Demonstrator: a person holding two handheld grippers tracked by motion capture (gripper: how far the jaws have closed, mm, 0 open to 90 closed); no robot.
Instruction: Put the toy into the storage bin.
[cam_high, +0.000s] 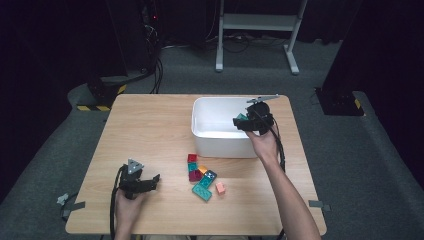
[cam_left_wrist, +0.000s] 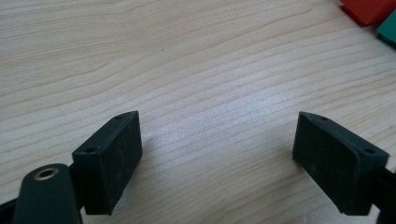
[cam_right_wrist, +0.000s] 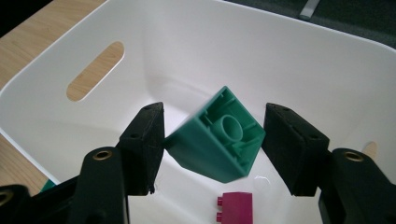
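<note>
On the left side of the light wooden table (cam_high: 150, 130), the left gripper (cam_high: 141, 183) rests low with its two black jaws spread wide apart and nothing between them, just bare wood. In the middle sits a little pile of colourful plastic building blocks (cam_high: 202, 179), close in front of the white plastic tub (cam_high: 215, 135). On the right, the right gripper (cam_right_wrist: 212, 140) hangs over the tub with a green plastic block (cam_right_wrist: 217, 135), tilted and hollow side up, between its parted jaws; whether they pinch it I cannot tell, and a small purple block (cam_right_wrist: 235, 205) lies on the tub floor below.
</note>
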